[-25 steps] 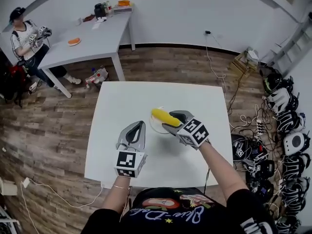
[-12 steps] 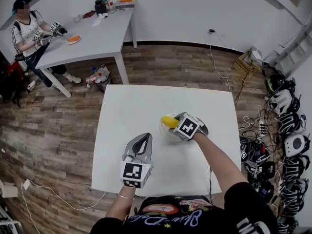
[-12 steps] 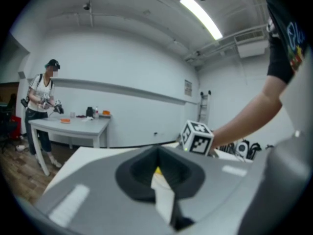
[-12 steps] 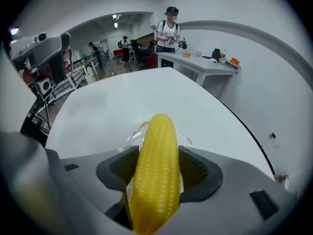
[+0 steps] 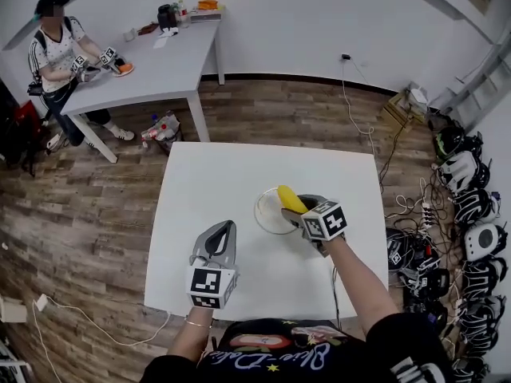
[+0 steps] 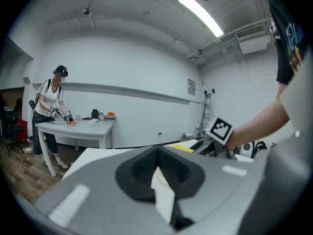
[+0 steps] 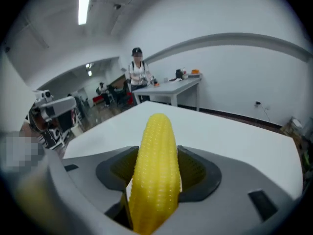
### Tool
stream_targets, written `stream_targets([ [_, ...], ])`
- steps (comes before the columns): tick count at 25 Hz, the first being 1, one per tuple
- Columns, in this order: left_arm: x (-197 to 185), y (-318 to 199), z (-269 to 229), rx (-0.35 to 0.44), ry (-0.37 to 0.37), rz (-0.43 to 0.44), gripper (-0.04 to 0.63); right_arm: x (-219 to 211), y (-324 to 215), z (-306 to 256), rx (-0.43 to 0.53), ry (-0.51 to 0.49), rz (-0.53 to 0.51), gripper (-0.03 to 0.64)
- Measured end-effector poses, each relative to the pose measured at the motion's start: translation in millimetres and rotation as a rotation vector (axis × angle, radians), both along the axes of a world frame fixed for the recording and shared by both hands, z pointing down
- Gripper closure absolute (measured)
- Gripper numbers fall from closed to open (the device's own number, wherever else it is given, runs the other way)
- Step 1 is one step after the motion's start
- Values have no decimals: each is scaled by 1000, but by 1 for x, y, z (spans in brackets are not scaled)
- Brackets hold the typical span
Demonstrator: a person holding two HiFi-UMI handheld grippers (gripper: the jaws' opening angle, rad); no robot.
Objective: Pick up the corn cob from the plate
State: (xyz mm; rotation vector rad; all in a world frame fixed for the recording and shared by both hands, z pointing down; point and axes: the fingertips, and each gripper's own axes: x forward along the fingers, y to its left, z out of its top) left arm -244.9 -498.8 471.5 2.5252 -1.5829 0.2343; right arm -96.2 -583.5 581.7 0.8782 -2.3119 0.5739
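The corn cob (image 5: 291, 199) lies across the 2 o'clock side of the white plate (image 5: 258, 211), near the middle of the white desk (image 5: 200, 182), with its far tip pointing toward 11 o'clock. The right claw (image 5: 295, 208) reaches in from the plate's 4 o'clock and straddles the cob's near end. In the right gripper view the cob runs straight along the line of the jaws, which stand very wide. A thin pale sliver shows low down on each side, so I read this claw as released, flanking the cob rather than clamping it. The left claw (image 5: 223, 227) hangs over the desk at the plate's 7 o'clock, well apart and clenched on nothing.

The likeliest failure is a lift begun before the pads bite, which would leave the cob on the plate. The cob is round and bumpy and would be taken near one end, with most of its length overhanging. A light squeeze could let it droop, pivot, or slide out toward 11 o'clock. If one pad lands first, it may nudge the cob sideways and roll it over the rim onto the desk. The claw also sits low at the plate's edge, so a jaw could catch the rim and drag or tip the plate. The left claw is too far off to steady it.
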Motion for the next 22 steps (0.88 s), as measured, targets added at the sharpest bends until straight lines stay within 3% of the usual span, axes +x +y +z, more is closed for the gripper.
stream_targets([
  [4,22,8,-11,13,23,5,598,32,26,-64,157,-193,121,382],
  [9,57,24,-26,56,-24,41,598,59,66,-124,317,-347,209,382],
  [13,73,33,-34,76,-36,50,598,69,88,-141,353,-396,237,382],
  [22,91,45,-45,102,-40,40,598,86,105,-135,332,-376,228,382],
])
